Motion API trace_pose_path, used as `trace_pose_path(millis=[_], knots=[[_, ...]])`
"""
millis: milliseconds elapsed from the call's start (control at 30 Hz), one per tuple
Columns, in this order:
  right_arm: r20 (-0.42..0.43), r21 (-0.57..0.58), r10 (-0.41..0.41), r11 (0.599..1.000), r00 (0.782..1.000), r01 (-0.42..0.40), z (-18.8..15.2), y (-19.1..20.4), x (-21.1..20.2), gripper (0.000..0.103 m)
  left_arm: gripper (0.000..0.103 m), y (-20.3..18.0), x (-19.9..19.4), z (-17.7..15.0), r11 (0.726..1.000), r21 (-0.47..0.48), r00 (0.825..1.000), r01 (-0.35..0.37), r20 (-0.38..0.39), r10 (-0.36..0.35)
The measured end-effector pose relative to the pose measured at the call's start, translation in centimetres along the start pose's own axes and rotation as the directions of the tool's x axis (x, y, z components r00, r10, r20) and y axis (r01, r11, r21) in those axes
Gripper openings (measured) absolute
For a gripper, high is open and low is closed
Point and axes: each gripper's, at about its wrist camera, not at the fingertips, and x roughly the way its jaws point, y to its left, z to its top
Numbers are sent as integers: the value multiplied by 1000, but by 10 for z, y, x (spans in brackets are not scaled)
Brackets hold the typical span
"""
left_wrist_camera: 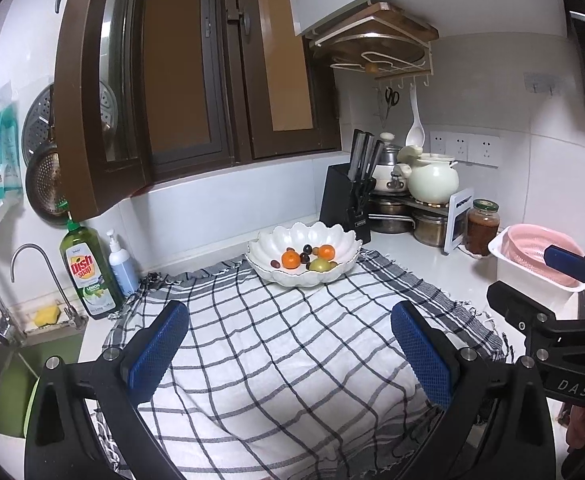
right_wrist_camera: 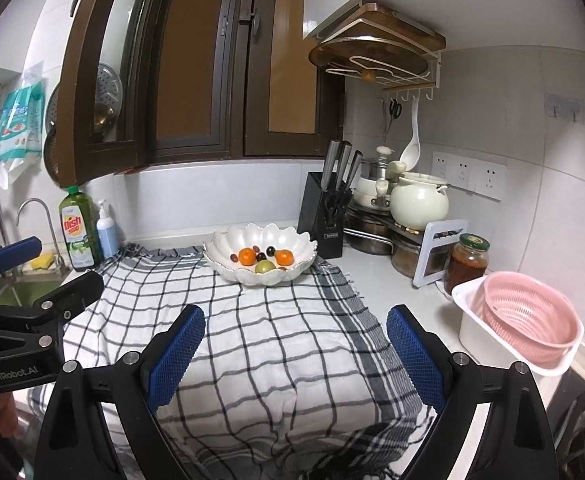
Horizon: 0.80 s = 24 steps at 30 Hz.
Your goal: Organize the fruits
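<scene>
A white scalloped bowl (left_wrist_camera: 348, 242) stands at the far edge of a checked cloth (left_wrist_camera: 276, 344). In it lie two oranges (left_wrist_camera: 291, 259), a green fruit (left_wrist_camera: 320, 265) and several dark grapes (left_wrist_camera: 305, 257). The bowl also shows in the right wrist view (right_wrist_camera: 228, 242), with the oranges (right_wrist_camera: 247, 256) and the green fruit (right_wrist_camera: 265, 266). My left gripper (left_wrist_camera: 290, 346) is open and empty, over the near part of the cloth. My right gripper (right_wrist_camera: 295, 354) is open and empty, to its right, also short of the bowl.
A pink colander in a white tub (right_wrist_camera: 528, 320) stands at the right. A jar (right_wrist_camera: 466, 260), pots (right_wrist_camera: 418, 200) and a knife block (right_wrist_camera: 326, 212) line the back right. Dish soap (right_wrist_camera: 77, 228), a pump bottle (right_wrist_camera: 106, 230) and the sink tap (left_wrist_camera: 44, 276) are at the left.
</scene>
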Motion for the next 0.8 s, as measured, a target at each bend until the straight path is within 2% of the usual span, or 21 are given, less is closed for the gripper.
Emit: trace_pose_path(millis=[800], knots=[[22,5,-11,1000,1000,11,-4,-1,-24,93,103,-7,-28,-2,1000,6,999,31,28,-31]])
